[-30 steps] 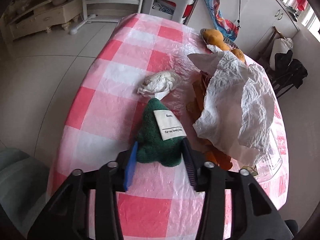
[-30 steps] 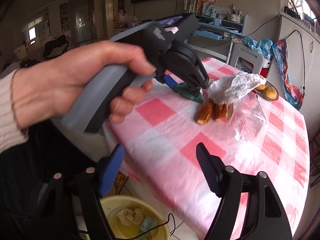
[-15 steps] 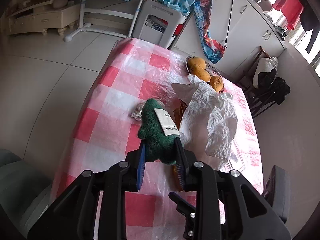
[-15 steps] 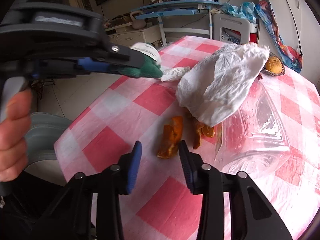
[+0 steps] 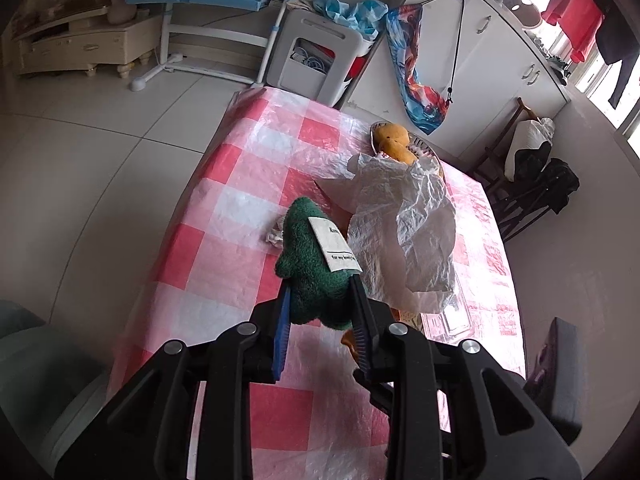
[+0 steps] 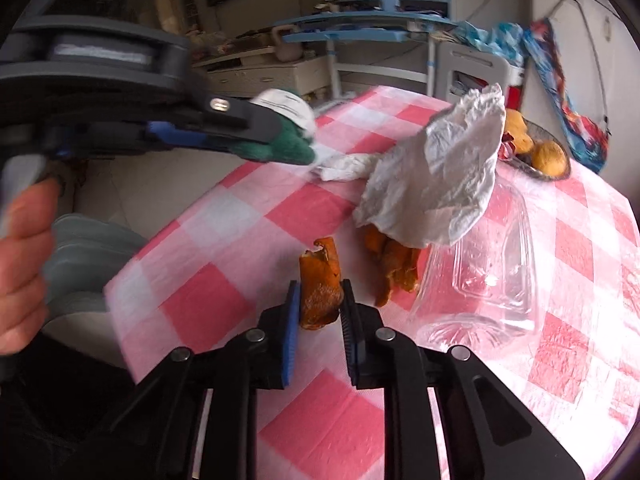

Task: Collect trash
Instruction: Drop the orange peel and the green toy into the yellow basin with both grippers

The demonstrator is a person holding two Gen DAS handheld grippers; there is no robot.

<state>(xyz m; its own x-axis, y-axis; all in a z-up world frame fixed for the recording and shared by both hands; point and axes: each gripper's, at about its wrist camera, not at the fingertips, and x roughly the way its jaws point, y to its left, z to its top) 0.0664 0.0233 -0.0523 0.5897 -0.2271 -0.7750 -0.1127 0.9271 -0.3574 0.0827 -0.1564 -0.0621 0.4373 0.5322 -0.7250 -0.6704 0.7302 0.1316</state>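
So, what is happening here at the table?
A person is clearing trash from the checked table with two handheld grippers. The left gripper holds a green cloth up above the table. The right gripper has just been closing on an orange peel. More peels lie under a white paper.

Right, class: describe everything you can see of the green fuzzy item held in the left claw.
The green fuzzy item looks like plush or terry cloth, dark green and lumpy. A white sewn-on label with partly readable print lies on its upper side. The left claw is shut on its lower end, pads pressing both sides. It is lifted clear of the checked tablecloth, in front of the crumpled white paper.
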